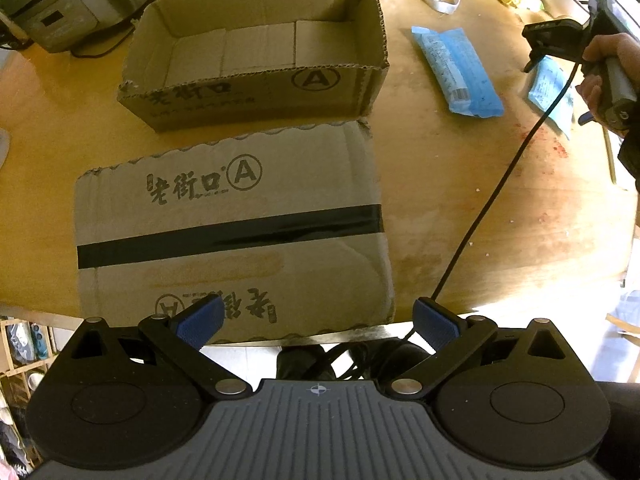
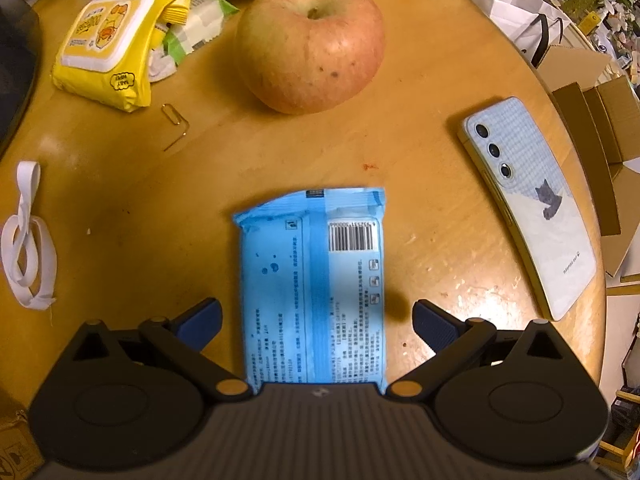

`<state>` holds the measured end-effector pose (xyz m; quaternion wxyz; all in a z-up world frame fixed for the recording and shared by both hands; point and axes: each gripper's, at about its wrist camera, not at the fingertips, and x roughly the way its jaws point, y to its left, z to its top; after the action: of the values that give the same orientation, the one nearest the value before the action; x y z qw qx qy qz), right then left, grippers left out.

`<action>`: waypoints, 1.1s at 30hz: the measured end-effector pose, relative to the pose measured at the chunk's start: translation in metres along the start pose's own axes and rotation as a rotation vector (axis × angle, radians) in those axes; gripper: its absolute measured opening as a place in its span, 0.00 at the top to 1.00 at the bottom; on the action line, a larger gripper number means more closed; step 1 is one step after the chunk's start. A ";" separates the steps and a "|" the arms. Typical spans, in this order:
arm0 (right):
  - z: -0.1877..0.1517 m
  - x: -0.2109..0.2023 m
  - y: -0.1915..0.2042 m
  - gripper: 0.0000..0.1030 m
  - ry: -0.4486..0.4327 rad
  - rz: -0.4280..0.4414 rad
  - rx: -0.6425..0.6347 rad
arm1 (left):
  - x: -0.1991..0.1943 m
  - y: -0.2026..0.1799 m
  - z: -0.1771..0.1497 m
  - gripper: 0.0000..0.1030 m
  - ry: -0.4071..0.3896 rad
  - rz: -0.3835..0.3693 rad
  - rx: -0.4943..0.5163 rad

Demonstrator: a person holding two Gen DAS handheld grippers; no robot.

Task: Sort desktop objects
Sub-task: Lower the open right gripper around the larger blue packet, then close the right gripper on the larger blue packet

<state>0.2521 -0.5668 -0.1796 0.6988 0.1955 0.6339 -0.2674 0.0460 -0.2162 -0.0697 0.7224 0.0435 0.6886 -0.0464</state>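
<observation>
On both cardboard boxes (image 1: 256, 76): circled "A" | yellow pack (image 2: 106, 46): "BABY WIPES"

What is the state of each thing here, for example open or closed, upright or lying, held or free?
Open cardboard box: top open, nothing inside.
Second cardboard box: closed, taped with black tape.
Blue packet: lying flat between the fingers, not gripped.
Left hand-held gripper: open, holding nothing.
Right hand-held gripper: open.
Phone: lying face down.
Yellow wipes pack: lid closed.
Apple: whole, stem side up.
</observation>
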 end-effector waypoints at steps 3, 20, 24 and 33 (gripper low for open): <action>-0.002 0.000 -0.001 0.00 -0.011 0.002 -0.002 | 0.001 0.001 0.001 0.00 0.004 0.000 -0.003; -0.005 -0.011 -0.002 0.34 -0.040 0.070 -0.004 | -0.004 0.000 0.001 0.00 -0.015 -0.007 0.000; -0.005 -0.012 -0.002 0.37 -0.044 0.071 -0.016 | -0.006 0.002 0.000 0.00 -0.023 -0.009 -0.007; -0.008 -0.022 -0.003 0.39 -0.050 0.078 -0.048 | -0.008 0.005 -0.003 0.00 -0.033 -0.014 -0.014</action>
<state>0.2435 -0.5613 -0.1585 0.7288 0.1964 0.6145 -0.2295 0.0430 -0.2110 -0.0619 0.7336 0.0329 0.6772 -0.0472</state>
